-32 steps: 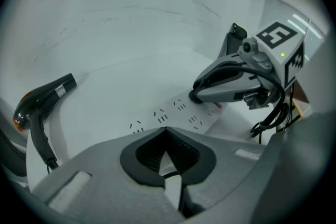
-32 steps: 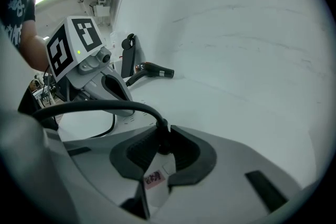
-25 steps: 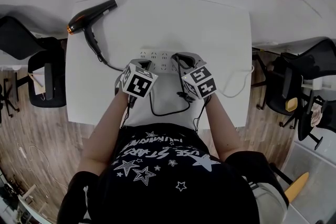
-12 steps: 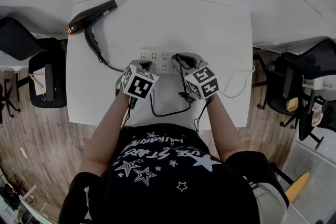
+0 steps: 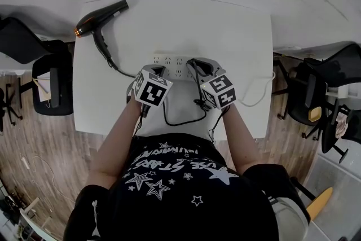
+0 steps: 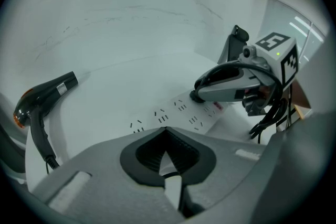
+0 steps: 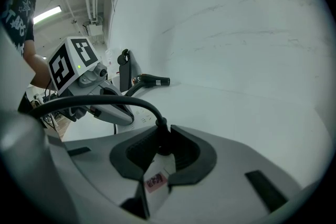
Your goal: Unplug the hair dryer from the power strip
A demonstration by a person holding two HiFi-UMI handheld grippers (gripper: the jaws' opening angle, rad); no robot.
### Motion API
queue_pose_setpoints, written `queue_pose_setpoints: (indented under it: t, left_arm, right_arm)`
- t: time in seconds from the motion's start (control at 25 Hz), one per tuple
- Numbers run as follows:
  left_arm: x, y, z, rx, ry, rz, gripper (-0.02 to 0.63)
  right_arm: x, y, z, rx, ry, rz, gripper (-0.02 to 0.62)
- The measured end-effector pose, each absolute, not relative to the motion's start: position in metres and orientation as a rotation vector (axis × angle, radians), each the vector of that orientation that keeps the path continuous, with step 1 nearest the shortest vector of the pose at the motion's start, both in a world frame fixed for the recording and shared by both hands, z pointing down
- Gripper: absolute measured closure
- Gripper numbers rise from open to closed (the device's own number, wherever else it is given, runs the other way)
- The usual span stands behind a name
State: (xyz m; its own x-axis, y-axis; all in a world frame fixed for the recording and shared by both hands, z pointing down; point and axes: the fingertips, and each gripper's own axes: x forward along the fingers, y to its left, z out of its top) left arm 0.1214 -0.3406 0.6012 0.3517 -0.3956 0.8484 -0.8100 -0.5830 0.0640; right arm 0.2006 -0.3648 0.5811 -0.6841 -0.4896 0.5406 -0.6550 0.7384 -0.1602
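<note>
Dryer (image 5: 100,20): flat on surface (image 5: 231,31), upper left of head view. Cord (image 5: 180,123) loops to plug (image 7: 159,131) at strip (image 5: 172,59), centre. Right gripper (image 7: 160,139): fingers clamped on plug, part-open. Left gripper (image 6: 167,132): fingers closed, empty, tips on strip's left end.

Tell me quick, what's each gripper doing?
Left gripper: narrow gap, at the power strip; grip cannot be told.
Right gripper: closed on the hair dryer's plug.

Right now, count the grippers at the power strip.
2: the left gripper clamps the power strip's near end; the right gripper grips the black plug over it.
</note>
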Motion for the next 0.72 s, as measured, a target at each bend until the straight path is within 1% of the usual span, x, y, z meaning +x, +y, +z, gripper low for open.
queue_pose_setpoints:
  t: [0.72]
  left_arm:
    - [0.1205, -0.3409, 0.6017, 2.130, -1.065, 1.160, 0.598]
  right_arm:
    - [0.2045, -0.3639, 0.5722, 0.962, -2.529, 0.454, 0.523]
